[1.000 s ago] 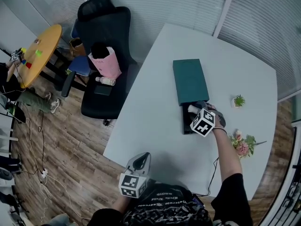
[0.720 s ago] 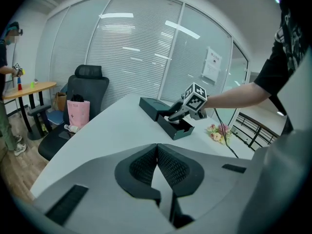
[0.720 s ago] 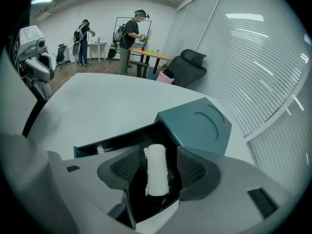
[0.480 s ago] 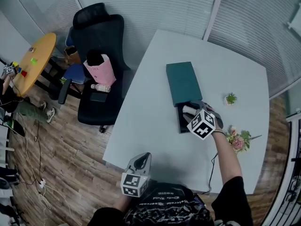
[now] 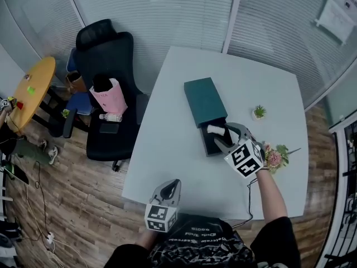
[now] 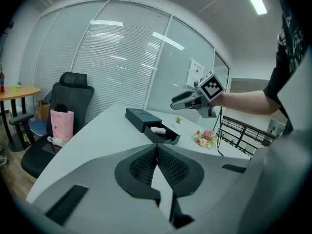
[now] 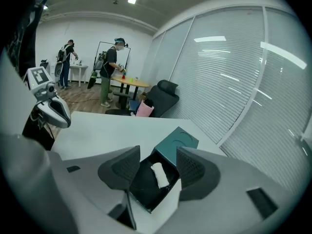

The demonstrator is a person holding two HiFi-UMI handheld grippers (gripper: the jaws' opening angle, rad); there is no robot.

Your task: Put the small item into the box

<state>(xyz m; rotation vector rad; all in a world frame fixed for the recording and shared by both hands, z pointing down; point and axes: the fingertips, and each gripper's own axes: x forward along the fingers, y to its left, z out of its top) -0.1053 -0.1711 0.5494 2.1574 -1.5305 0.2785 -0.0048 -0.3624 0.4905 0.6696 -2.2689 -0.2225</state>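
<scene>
I hold my right gripper (image 7: 157, 163), jaws apart, above the small item (image 7: 159, 174) lying in the box (image 7: 138, 185). My left gripper (image 6: 157, 156), at the table's 6 o'clock edge, is closed and empty.

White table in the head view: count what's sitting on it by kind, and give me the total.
Teal box, drawer pulled open: 1
Small white item, lying in the drawer: 1
Potted plant: 1
Pink flower bunch: 1
Total: 4
</scene>
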